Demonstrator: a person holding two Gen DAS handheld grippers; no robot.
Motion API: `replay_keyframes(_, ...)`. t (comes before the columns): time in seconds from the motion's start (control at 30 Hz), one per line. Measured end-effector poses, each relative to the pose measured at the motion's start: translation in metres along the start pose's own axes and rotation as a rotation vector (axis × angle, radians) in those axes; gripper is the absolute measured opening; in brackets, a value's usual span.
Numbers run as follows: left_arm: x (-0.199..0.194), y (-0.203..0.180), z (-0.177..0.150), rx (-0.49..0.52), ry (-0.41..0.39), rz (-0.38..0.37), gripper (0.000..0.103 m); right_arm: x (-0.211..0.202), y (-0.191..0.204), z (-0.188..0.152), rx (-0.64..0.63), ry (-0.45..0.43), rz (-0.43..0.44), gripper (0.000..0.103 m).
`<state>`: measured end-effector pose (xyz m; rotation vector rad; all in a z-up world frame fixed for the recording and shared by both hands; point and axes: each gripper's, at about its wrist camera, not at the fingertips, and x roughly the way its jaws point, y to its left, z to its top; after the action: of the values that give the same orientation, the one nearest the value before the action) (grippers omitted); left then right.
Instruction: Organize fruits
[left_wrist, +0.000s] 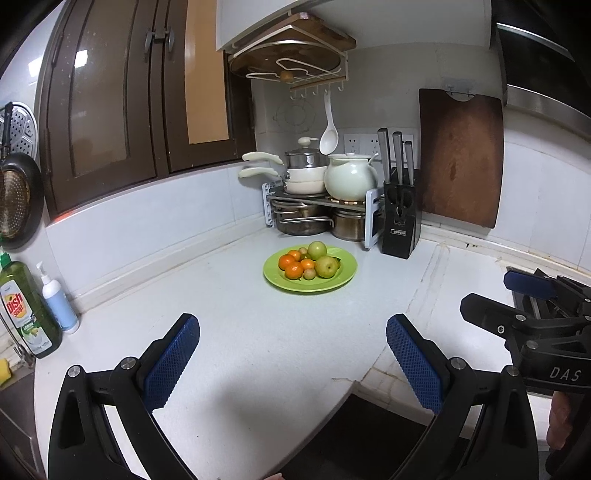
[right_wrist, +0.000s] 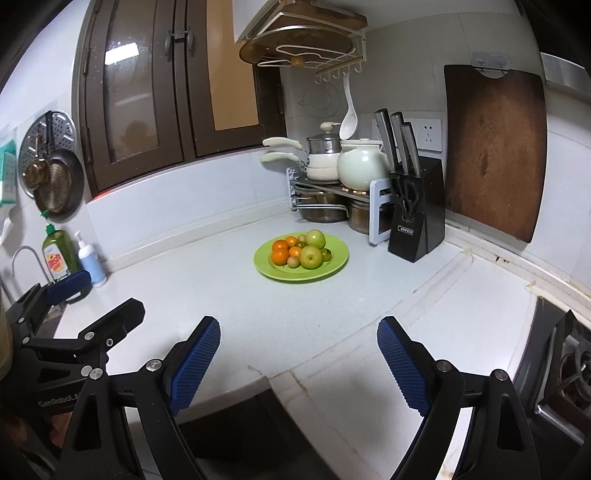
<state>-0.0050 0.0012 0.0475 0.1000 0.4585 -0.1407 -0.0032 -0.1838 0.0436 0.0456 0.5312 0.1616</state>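
Observation:
A green plate (left_wrist: 343, 275) (right_wrist: 334, 264) sits on the white counter near the back corner. It holds several small oranges (left_wrist: 294, 270) (right_wrist: 280, 256), two green apples (left_wrist: 326, 266) (right_wrist: 310, 257) and a few small greenish fruits. My left gripper (left_wrist: 293, 356) is open and empty, low over the counter's front edge, well short of the plate. My right gripper (right_wrist: 299, 360) is open and empty too, beside the left one. The right gripper also shows in the left wrist view (left_wrist: 509, 295), and the left gripper in the right wrist view (right_wrist: 99, 291).
A black knife block (left_wrist: 400, 218) (right_wrist: 417, 218) stands right of the plate. A pot rack with pots and a white teapot (left_wrist: 351, 179) (right_wrist: 364, 166) is behind it. A cutting board (left_wrist: 461, 158) leans on the wall. Dish soap (left_wrist: 26, 310) and a pump bottle (right_wrist: 90, 260) stand left. A stove (right_wrist: 561, 362) is at right.

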Motion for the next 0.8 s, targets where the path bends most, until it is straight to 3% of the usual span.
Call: replay_keyframes(0.8,-0.02,-0.009,0.0,-0.004,-0.013,0.001,0.103,-0.017,0.0,-0.005,0.001,-0.021,0.016,0.088)
